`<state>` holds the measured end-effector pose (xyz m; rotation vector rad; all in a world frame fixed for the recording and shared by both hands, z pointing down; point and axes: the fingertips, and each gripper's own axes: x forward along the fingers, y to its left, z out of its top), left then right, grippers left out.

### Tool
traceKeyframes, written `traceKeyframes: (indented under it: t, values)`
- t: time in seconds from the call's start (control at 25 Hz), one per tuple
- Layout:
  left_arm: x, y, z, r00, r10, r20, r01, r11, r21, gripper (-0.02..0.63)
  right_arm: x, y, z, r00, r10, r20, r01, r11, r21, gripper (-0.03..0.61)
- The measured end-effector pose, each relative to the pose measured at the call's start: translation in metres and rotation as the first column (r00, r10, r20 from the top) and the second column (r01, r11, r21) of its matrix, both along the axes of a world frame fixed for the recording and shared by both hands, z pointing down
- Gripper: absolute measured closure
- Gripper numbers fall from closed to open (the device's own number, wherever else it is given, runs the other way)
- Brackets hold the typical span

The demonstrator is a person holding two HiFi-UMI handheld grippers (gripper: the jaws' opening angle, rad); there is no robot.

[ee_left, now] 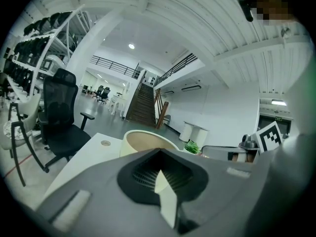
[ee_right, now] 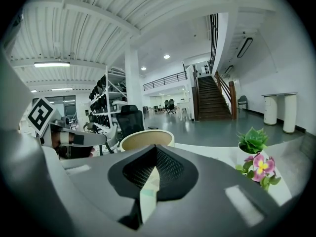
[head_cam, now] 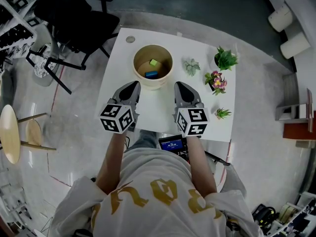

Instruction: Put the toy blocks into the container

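Observation:
A round cream container [head_cam: 153,66] stands on the white table [head_cam: 123,58]. Inside it lie a green block [head_cam: 154,62] and a blue block [head_cam: 151,74]. My left gripper [head_cam: 132,88] sits just near-left of the container, jaws shut with nothing between them. To the container's near-right is my right gripper [head_cam: 179,88], likewise shut and empty. In the left gripper view the container [ee_left: 148,141] rises just beyond the closed jaws. The right gripper view also shows the container's rim [ee_right: 146,138] ahead, slightly left.
Small potted plants [head_cam: 225,59] and a pink-flowered pot [head_cam: 216,81] stand on the table's right side; another tiny plant [head_cam: 222,113] is near the front right. A black office chair [head_cam: 79,19] is at the far left, a wooden stool [head_cam: 12,132] beside me on the left.

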<state>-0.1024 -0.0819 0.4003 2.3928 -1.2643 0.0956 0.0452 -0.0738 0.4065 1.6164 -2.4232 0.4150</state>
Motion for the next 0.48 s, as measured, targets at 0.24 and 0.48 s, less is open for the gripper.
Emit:
traceKeyframes:
  t: [0.24,0.48]
  values:
    - [0.0017,0.0013,0.0001,1.0,0.007,0.004,-0.007,1.0,-0.002,0.612,0.0,0.0023,-0.0001,1.0,-0.002,0.002,0.002,1.0,-0.001,0.555]
    - [0.0053,0.0033,0.0028,1.0,0.01,0.007,-0.01,1.0,-0.008,0.614,0.0038,0.0045,0.0005,1.0,-0.002,0.003,0.002,1.0,-0.002,0.555]
